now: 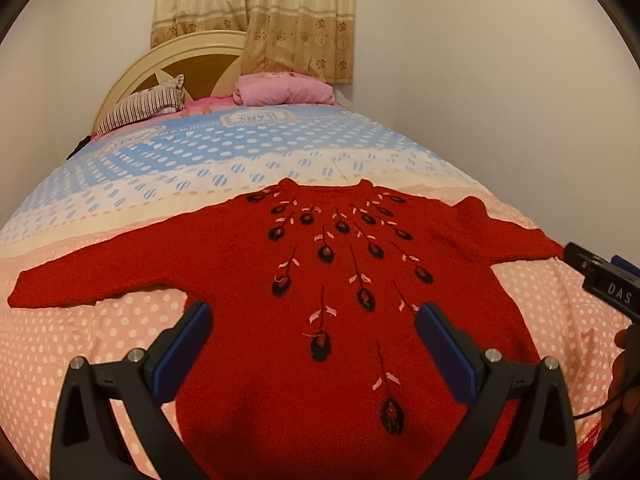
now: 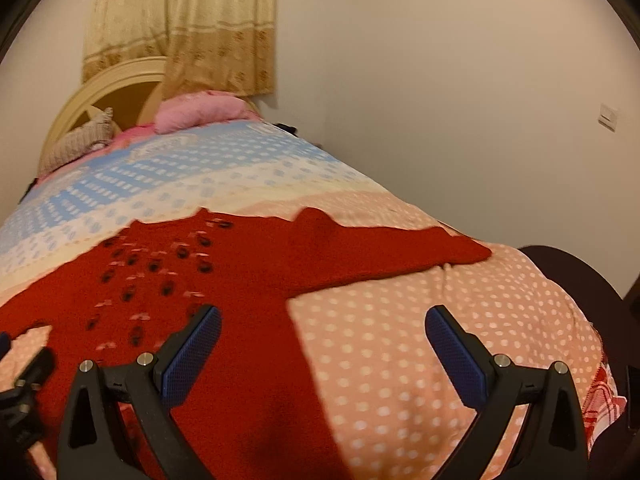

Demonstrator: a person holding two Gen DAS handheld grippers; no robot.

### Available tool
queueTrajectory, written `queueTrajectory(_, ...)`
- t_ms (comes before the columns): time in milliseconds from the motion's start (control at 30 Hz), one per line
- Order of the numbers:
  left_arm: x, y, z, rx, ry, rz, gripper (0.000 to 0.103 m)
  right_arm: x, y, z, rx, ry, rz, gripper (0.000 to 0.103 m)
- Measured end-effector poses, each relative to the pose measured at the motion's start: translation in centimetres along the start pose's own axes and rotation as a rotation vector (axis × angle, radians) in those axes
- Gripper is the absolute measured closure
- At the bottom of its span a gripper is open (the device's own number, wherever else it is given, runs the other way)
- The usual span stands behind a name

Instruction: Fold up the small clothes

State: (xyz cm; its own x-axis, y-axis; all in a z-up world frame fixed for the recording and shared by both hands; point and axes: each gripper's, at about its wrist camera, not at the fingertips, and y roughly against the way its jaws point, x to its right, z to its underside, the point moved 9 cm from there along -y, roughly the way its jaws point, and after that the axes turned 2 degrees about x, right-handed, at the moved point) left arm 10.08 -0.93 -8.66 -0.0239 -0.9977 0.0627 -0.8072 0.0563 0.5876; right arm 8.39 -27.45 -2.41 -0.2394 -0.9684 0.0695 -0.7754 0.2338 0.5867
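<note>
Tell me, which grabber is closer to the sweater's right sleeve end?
The right gripper. It hovers open over the sweater's side edge, the right sleeve cuff just ahead of it. The left gripper hangs open over the red sweater's middle, farther away.

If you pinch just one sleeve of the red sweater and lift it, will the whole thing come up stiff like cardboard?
Probably not. The red sweater is fuzzy knit lying limp and flat on the bedspread, so it would likely droop and trail. Its sleeve would probably stretch a bit. The nubbly surface should grip the open right gripper pads, not slip.
</note>
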Motion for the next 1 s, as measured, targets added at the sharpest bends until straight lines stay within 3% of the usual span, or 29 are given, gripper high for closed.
queueTrajectory(267,0.6,-2.3,-0.3,-0.025,0.006,-0.002,0.000,5.3,-2.7,-0.3,-0.028,-0.070,0.082,0.001)
queueTrajectory(400,0.2,-3.2,-1.5,0.004,-0.010,-0.030,0.000,7.1,-4.2,-0.9,-0.027,-0.080,0.062,0.003)
queueTrajectory(533,-2.0,-4.0,-2.5,0.048,0.002,-0.097,0.000,11.1,-6.5,-1.6,-0.037,-0.131,0.069,0.023)
queueTrajectory(667,-4.0,-6.0,-1.8,0.001,0.089,-0.105,0.000,18.8,-10.8,-1.7,-0.126,-0.305,0.095,0.036)
queueTrajectory(767,-4.7,-7.5,-0.9,-0.037,0.141,-0.105,0.000,23.4,-13.9,-1.6,-0.177,-0.399,0.095,0.037)
queueTrajectory(900,-5.0,-8.8,0.2,-0.059,0.154,-0.134,0.000,26.5,-17.2,-1.3,-0.238,-0.438,0.122,0.038)
queueTrajectory(1000,-5.0,-9.9,0.9,-0.091,0.148,-0.148,0.000,27.7,-19.5,-0.9,-0.277,-0.504,0.096,0.039)
